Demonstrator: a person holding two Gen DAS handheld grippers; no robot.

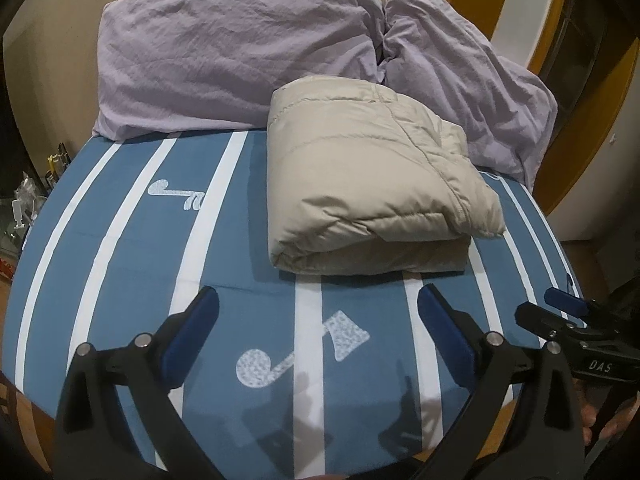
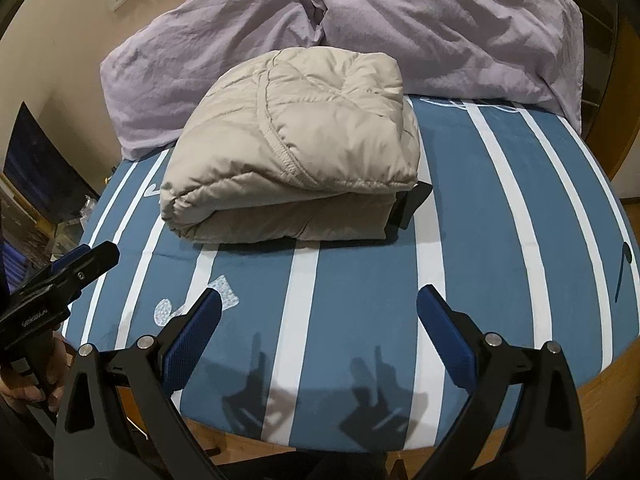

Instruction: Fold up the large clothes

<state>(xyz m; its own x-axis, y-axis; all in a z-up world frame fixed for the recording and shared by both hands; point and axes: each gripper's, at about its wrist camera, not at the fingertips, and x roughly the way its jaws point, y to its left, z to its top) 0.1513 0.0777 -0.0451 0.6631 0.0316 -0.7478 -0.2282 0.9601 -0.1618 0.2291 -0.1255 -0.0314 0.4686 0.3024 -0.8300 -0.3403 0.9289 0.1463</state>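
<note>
Both tongs hang spread above the near edge of the bed, gripping nothing.

Left tongs (image 1: 318, 300) have their blue-padded fingers (image 1: 192, 332) wide apart over the blue sheet with white stripes (image 1: 120, 248), casting shadows by the near edge. Right tongs (image 2: 319, 302) stand just as wide apart beside them, also over the near edge, and show at the right border of the left wrist view. Beyond both, well apart from either, the beige padded jacket (image 1: 360, 184) lies folded into a thick bundle on the sheet, about midway across the bed and toward its far edge. A dark strap or tab (image 2: 412, 200) pokes out at the bundle's right side. Behind the jacket, along the far edge, the crumpled lilac bedding (image 1: 224, 56) lies heaped, touching the jacket's back.
</note>
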